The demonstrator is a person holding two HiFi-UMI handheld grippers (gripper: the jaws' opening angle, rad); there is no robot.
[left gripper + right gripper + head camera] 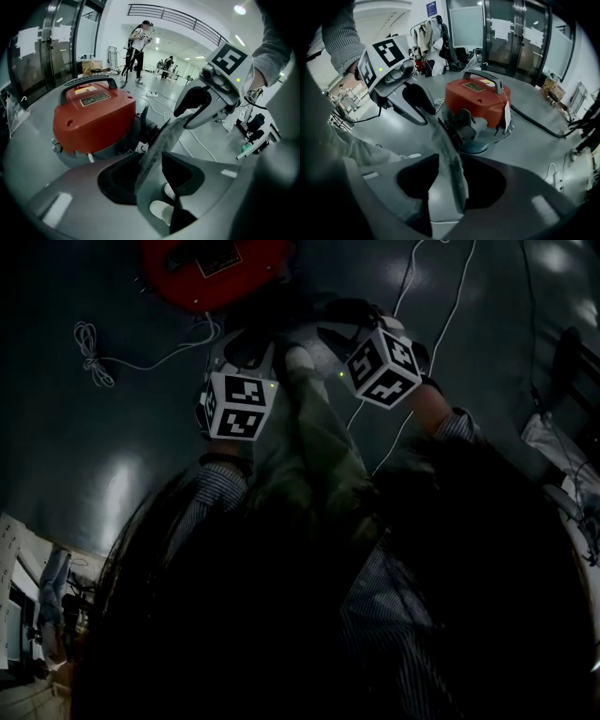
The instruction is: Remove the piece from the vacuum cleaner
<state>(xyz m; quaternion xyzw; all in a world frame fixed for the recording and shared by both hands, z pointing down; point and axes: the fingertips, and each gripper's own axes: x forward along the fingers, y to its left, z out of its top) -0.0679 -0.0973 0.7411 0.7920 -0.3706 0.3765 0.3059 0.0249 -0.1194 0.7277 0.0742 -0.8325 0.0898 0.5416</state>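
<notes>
The red vacuum cleaner (211, 263) (93, 117) (476, 101) stands on the grey floor just ahead of both grippers. The piece (157, 145) (452, 183), a flat grey felt-like sheet, stretches edge-on from one gripper's jaws to the other's, clear of the vacuum cleaner. My left gripper (248, 345) (151, 159) (423, 110) has the sheet inside its gap, with floor showing beside it. My right gripper (339, 326) (185, 119) (449, 161) stands the same way, with a gap left of the sheet. The head view is too dark to show the sheet.
A black hose (539, 126) runs from the vacuum cleaner across the floor at the right. White cables (103, 357) (159, 101) lie on the floor. The person's shoes (163, 212) are directly below the grippers. Other people (138, 40) stand far off. Glass doors (511, 33) are behind.
</notes>
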